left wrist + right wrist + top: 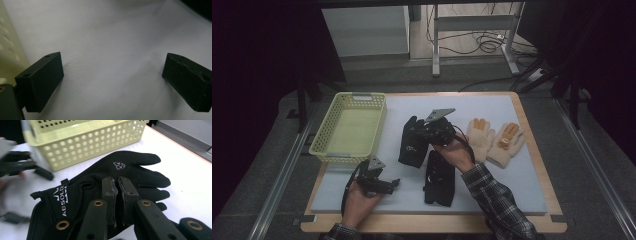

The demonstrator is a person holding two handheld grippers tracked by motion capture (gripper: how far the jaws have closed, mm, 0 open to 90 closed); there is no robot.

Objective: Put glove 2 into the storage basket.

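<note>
- Yellow basket (352, 127) is sitting at the left of the grey mat (522, 185), nothing lying in it
- Left gripper (379, 184) is resting low over the mat just in front of the basket — jaws standing wide, bare mat between them
- Black glove (105, 185) is hanging from the right gripper (117, 195) near the mat's middle; the jaws are nearly closed on a thin fold of the back of the glove
- Second black glove (439, 177) is lying flat just below it
- Pair of tan gloves (494, 140) is lying at the right, side by side
- Handling, as judged: the glove is looking light, soft and floppy, draping from the pinch — not fragile, fabric likely grippy
- A fuller bite of cloth at the cuff or palm would probably be holding more securely than this thin fold
</note>
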